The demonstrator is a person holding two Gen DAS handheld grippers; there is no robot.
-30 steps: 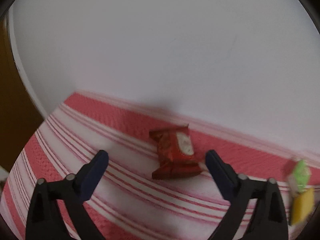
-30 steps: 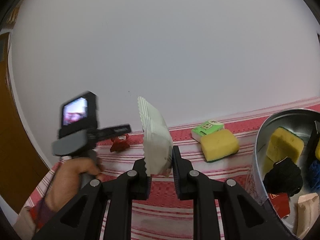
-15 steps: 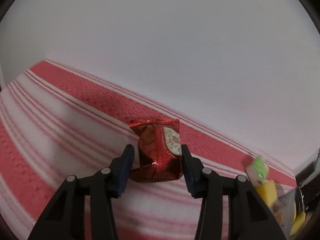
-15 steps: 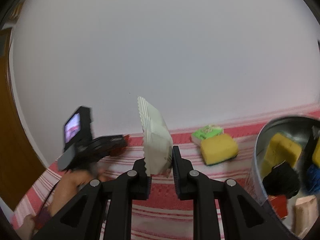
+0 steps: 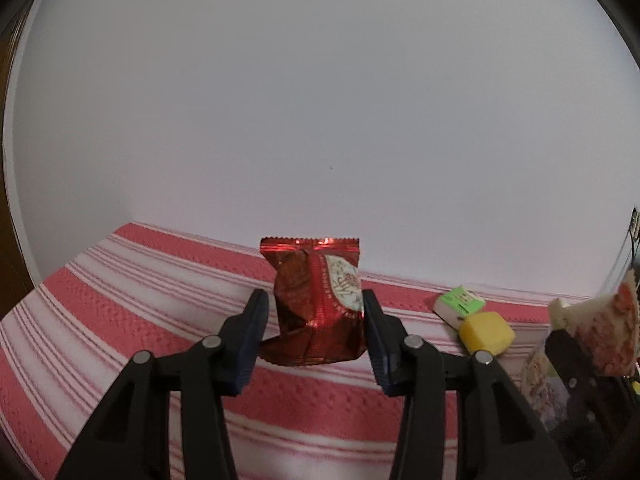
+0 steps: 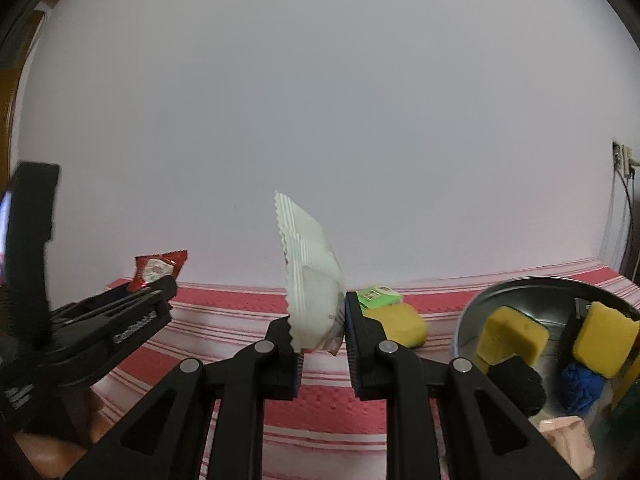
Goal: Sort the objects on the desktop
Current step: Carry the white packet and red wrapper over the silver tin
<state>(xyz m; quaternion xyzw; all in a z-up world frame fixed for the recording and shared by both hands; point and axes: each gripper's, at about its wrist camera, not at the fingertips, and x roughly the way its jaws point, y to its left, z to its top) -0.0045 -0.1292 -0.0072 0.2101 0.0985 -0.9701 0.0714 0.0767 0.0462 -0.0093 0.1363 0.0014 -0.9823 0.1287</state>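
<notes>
A red foil snack packet (image 5: 316, 304) stands upright between the blue pads of my left gripper (image 5: 312, 320), which is shut on it and holds it clear of the red-and-white striped cloth (image 5: 140, 320). In the right wrist view the same red packet (image 6: 158, 270) shows at the tips of the left gripper (image 6: 154, 294), far left. My right gripper (image 6: 320, 320) is shut on a white crinkle-edged packet (image 6: 316, 292), held upright above the cloth. From the left wrist view that white packet (image 5: 600, 332) shows printed with red at the far right.
A metal bowl (image 6: 532, 296) at the right holds yellow sponges, a black lump, a blue lump and a beige packet. A green-and-white box (image 6: 376, 294) and a yellow sponge (image 6: 396, 322) lie on the cloth by the wall. A hand (image 6: 40, 456) grips the left tool.
My left gripper shut on the red packet, lifted it off the cloth and swung toward the right gripper. The right gripper kept the white packet almost still.
</notes>
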